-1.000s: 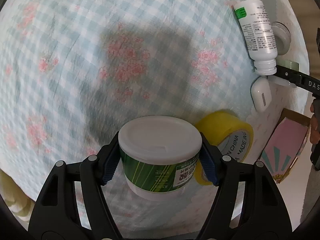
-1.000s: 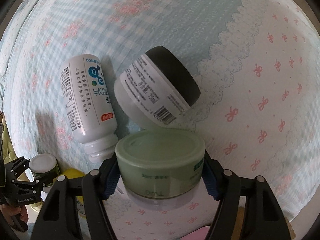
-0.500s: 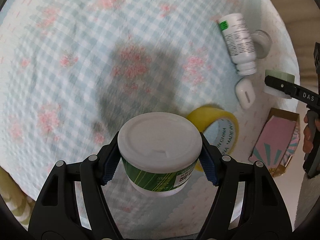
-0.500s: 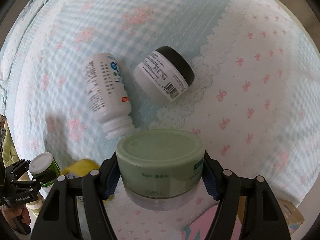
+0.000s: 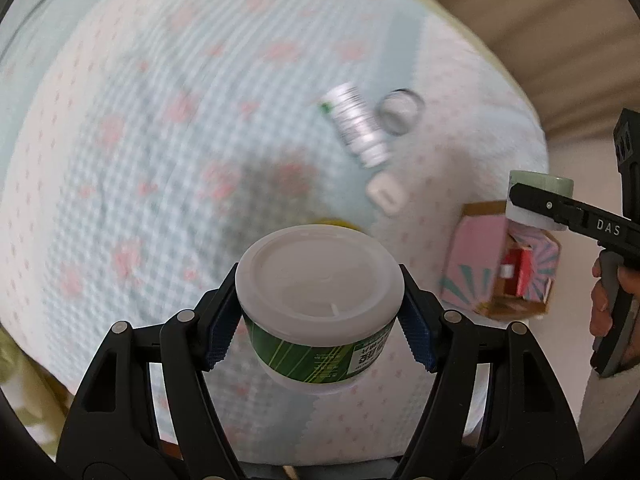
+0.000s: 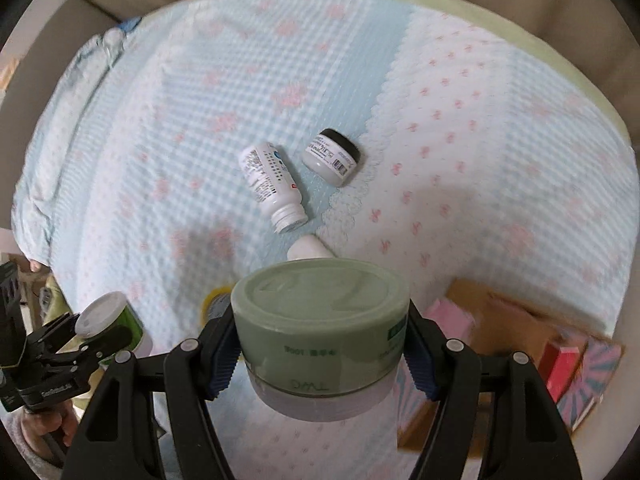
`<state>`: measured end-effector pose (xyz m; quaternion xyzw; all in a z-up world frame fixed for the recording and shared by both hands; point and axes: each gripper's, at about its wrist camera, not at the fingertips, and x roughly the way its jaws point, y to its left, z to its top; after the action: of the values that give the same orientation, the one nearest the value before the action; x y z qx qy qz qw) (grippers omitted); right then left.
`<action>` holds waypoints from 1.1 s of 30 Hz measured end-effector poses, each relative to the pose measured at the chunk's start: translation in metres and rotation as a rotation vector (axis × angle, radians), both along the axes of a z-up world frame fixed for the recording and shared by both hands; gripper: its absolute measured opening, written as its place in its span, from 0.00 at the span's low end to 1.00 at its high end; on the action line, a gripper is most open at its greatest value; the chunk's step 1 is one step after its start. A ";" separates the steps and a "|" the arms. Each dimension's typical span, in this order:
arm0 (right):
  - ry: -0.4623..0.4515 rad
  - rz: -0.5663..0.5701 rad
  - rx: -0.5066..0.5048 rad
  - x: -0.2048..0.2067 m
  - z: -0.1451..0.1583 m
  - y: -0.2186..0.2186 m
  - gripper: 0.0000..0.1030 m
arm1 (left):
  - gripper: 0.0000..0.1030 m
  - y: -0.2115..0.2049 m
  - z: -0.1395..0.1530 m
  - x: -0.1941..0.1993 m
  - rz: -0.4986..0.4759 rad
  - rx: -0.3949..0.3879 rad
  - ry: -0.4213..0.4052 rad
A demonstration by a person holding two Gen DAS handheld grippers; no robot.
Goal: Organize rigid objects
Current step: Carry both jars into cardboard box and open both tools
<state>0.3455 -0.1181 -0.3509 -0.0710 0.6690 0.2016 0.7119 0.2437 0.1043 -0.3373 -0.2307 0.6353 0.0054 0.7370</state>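
Observation:
My left gripper (image 5: 318, 330) is shut on a green-labelled tub with a white lid (image 5: 318, 308) and holds it high above the bed. My right gripper (image 6: 322, 344) is shut on a pale green jar (image 6: 320, 320), also raised; that jar shows in the left wrist view (image 5: 538, 190). On the quilt lie a white bottle without a cap (image 6: 272, 184), a white jar with a black lid (image 6: 332, 156), a small white case (image 6: 310, 249) and a yellow tape roll (image 6: 214, 302), mostly hidden behind the jar.
A pink patterned open box (image 5: 500, 268) stands at the bed's near right edge, also in the right wrist view (image 6: 520, 356). The checked floral quilt (image 6: 360, 80) covers the bed. Beige floor or wall lies beyond the far edge.
Both grippers have risen and pulled back from the bed with their jars held. The objects on the quilt look smaller and farther away, and the box is now more in view.

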 end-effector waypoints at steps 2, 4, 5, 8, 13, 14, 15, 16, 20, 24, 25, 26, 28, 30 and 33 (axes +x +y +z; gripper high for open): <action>-0.018 -0.016 0.018 -0.004 0.023 -0.017 0.64 | 0.66 -0.017 0.021 0.004 -0.041 0.016 -0.034; -0.032 -0.040 0.037 -0.009 0.042 -0.031 0.64 | 0.66 -0.030 0.039 0.009 -0.071 0.023 -0.061; -0.038 -0.053 0.046 -0.011 0.050 -0.042 0.64 | 0.66 -0.041 0.050 0.012 -0.095 0.026 -0.080; -0.057 -0.099 0.064 -0.019 0.073 -0.073 0.64 | 0.66 -0.070 0.070 0.021 -0.144 0.027 -0.119; -0.100 -0.171 0.055 -0.038 0.096 -0.141 0.64 | 0.66 -0.131 0.093 0.040 -0.215 -0.003 -0.168; -0.104 -0.184 0.050 -0.041 0.099 -0.155 0.64 | 0.66 -0.144 0.096 0.044 -0.231 -0.005 -0.174; -0.109 -0.200 0.044 -0.045 0.100 -0.171 0.64 | 0.66 -0.160 0.098 0.047 -0.246 -0.010 -0.177; -0.110 -0.211 0.040 -0.049 0.101 -0.183 0.64 | 0.66 -0.175 0.098 0.051 -0.260 -0.019 -0.178; -0.100 -0.264 0.029 -0.066 0.096 -0.237 0.64 | 0.66 -0.226 0.092 0.057 -0.296 -0.048 -0.164; -0.076 -0.304 0.020 -0.079 0.079 -0.283 0.64 | 0.66 -0.278 0.072 0.066 -0.329 -0.056 -0.128; -0.065 -0.316 0.021 -0.081 0.072 -0.293 0.64 | 0.66 -0.290 0.065 0.068 -0.335 -0.056 -0.116; -0.055 -0.325 0.023 -0.082 0.065 -0.303 0.64 | 0.66 -0.301 0.058 0.070 -0.337 -0.057 -0.104; -0.039 -0.331 0.021 -0.084 0.051 -0.317 0.64 | 0.66 -0.315 0.041 0.075 -0.342 -0.061 -0.079; -0.028 -0.325 0.008 -0.085 0.036 -0.328 0.64 | 0.66 -0.333 0.022 0.081 -0.349 -0.054 -0.050; -0.025 -0.299 -0.005 -0.082 0.008 -0.336 0.64 | 0.66 -0.353 -0.006 0.094 -0.367 -0.030 -0.016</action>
<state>0.2631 -0.4544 -0.3426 0.0249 0.6639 0.0907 0.7419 0.3374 -0.2490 -0.3433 -0.1219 0.6610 -0.1406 0.7270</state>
